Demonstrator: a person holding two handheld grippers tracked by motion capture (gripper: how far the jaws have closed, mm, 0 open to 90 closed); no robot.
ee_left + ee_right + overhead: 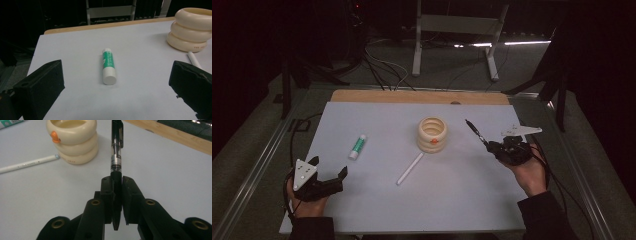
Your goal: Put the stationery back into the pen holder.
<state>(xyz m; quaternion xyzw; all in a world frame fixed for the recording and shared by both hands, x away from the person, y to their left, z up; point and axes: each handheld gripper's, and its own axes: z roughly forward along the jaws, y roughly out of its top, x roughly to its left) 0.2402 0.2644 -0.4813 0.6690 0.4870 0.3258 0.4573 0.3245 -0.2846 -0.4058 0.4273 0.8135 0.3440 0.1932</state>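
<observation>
My right gripper (117,182) is shut on a black pen (116,152), which sticks out past the jaws toward the far side of the table. In the high view the right gripper (492,146) holds the pen (475,131) up off the white mat, to the right of a cream ribbed cup (432,134). The cup (72,138) has an orange spot on its rim. My left gripper (332,172) rests at the mat's near left, jaws wide apart. A green and white glue stick (108,66) lies ahead of its open jaws, untouched.
A white stick (410,169) lies on the mat just in front of the cup. The white mat (462,200) covers a wooden tabletop (412,96). Beyond the table stand a metal frame (457,30) and loose cables on the floor.
</observation>
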